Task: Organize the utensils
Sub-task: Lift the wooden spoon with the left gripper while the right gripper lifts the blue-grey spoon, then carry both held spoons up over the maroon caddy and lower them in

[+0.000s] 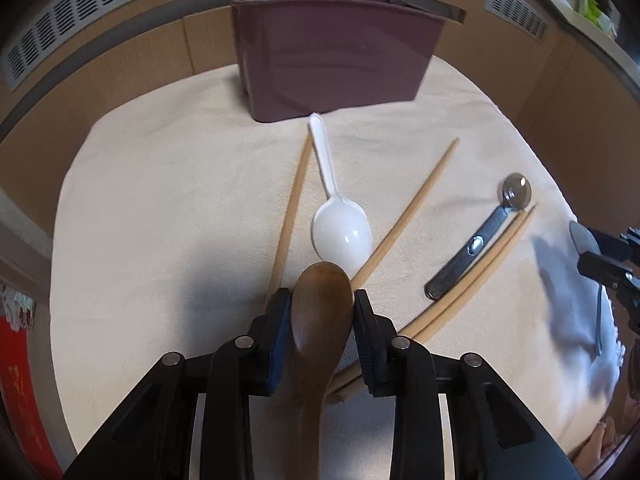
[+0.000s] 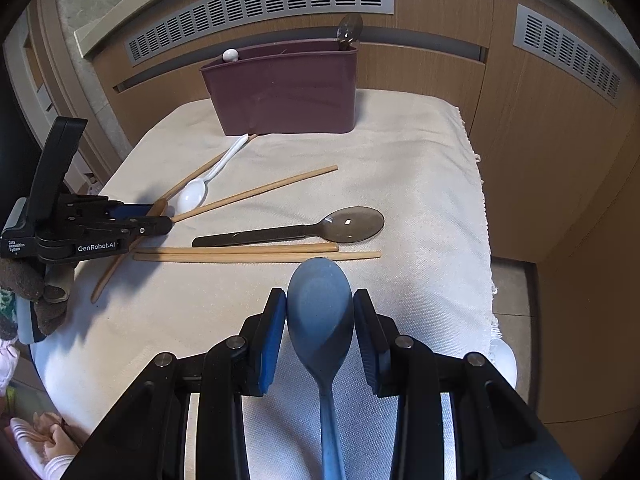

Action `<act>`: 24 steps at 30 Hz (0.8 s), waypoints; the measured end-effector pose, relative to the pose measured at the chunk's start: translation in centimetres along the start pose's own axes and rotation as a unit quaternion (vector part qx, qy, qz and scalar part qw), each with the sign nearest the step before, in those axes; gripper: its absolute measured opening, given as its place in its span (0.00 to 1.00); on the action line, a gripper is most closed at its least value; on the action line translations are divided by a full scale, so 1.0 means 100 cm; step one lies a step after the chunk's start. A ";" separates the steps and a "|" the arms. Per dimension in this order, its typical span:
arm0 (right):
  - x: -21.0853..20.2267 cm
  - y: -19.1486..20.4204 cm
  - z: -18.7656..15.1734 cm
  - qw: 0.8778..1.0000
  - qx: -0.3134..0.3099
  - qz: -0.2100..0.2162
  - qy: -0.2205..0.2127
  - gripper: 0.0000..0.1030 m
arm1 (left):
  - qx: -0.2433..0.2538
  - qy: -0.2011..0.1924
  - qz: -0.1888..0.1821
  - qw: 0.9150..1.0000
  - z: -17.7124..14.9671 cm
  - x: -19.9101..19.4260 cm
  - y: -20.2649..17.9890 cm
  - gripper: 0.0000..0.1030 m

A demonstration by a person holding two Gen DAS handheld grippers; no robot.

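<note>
Backdrop: wood-panelled wall with slotted grey vents runs behind our worktop [image 2: 420,168], which is draped in a cream cloth.
Left tongs: our left tongs [image 1: 322,300] sit narrow on the bowl of a brown wooden spoon [image 1: 320,320], both pads against its sides; its handle runs back under the camera.
Just ahead of the left tongs: a white plastic spoon [image 1: 340,228] lies bowl-first toward us, nearly touching the wooden spoon's tip, between two single chopsticks [image 1: 408,212] that splay apart.
Centre of the cloth: a dark metal spoon [image 2: 312,230] lies flat beside a pair of chopsticks [image 2: 256,254] set side by side.
Holder: the maroon utensil holder [image 2: 288,92] stands at the far edge of the cloth, already carrying one white-tipped piece and one dark spoon.
Right tongs: our right tongs [image 2: 320,308] close narrowly on the bowl of a blue spoon [image 2: 320,312], handle trailing toward us.
Risk, left: we judge the wooden spoon's rounded bowl could twist or slide out of the pads, and its tip may nudge the white spoon.
Risk, right: the blue spoon's long handle hangs behind the grip, so it could swing and knock the chopstick pair.
Risk, shared: both spoons head for one holder, so our tongs may collide there.
</note>
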State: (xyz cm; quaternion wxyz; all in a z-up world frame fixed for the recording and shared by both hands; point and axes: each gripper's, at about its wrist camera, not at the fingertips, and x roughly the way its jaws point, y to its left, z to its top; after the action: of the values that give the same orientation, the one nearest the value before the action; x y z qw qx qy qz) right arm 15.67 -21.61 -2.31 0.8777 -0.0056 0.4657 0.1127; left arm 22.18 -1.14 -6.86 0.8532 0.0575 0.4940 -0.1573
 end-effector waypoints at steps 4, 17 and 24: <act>-0.012 0.003 -0.001 1.000 -0.006 -0.006 -0.015 0.31 | -0.025 -0.055 -0.007 0.998 -0.014 -0.028 -0.001 0.30; -0.102 0.012 0.044 0.987 0.004 0.032 -0.159 0.31 | -0.005 -0.273 -0.035 0.961 0.010 -0.182 -0.030 0.30; -0.172 0.019 0.165 0.956 -0.023 -0.001 -0.293 0.31 | 0.025 -0.379 -0.022 0.925 0.109 -0.246 -0.040 0.30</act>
State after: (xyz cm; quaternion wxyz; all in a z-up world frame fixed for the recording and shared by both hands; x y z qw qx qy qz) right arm 19.47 -21.20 21.25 0.9755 0.0075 0.1850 0.1191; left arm 18.46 -2.40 20.06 0.9713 0.0034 0.1311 -0.1985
